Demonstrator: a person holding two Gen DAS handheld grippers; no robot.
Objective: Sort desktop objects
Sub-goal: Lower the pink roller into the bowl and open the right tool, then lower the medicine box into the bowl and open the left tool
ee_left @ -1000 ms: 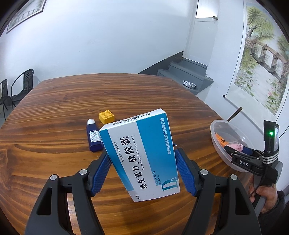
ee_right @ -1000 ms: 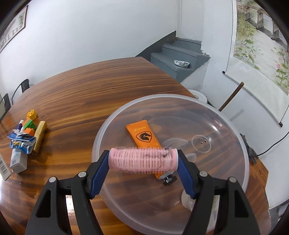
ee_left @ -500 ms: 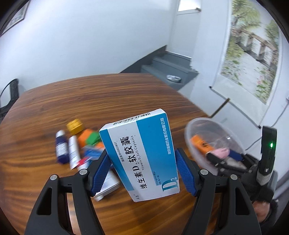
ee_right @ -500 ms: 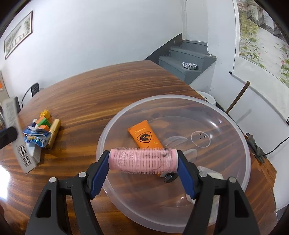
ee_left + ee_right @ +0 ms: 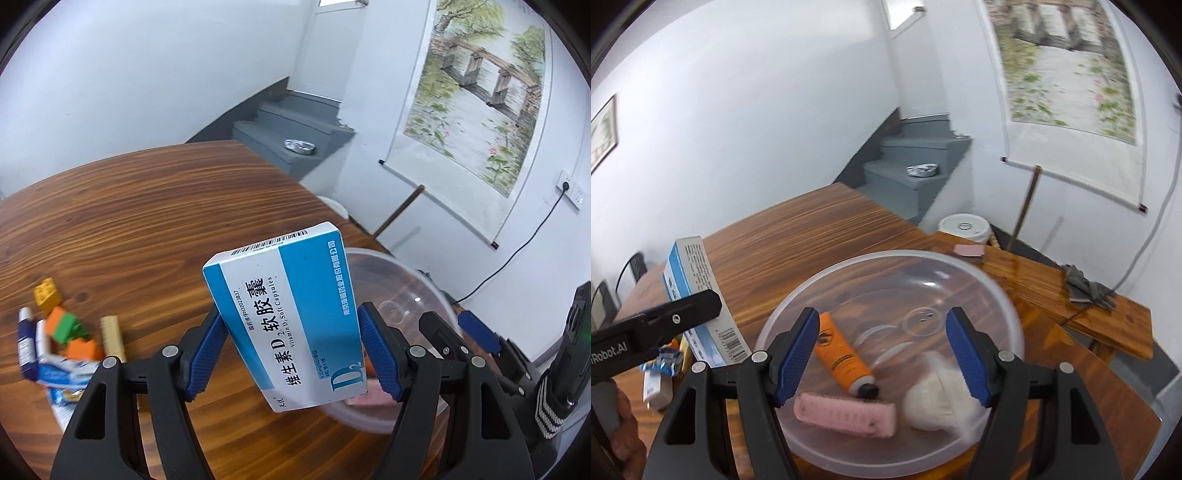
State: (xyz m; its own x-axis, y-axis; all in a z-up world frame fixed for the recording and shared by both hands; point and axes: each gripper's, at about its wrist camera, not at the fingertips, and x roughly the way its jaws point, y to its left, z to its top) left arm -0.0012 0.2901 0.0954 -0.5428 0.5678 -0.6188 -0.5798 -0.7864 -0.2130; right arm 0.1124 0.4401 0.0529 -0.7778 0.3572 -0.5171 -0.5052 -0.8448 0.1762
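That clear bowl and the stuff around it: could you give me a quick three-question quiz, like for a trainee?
1. True or false: the left gripper holds a blue-and-white medicine box.
2. What colour is the tube in the clear bowl?
3. The right gripper is: A) shut on the pink roller; B) open above the bowl.

Key: 1 true; 2 orange; 3 B.

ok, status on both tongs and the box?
Left tongs shut on blue-and-white cardboard medicine box, beside clear plastic bowl. Right tongs open, empty, over bowl. Nothing in the way.
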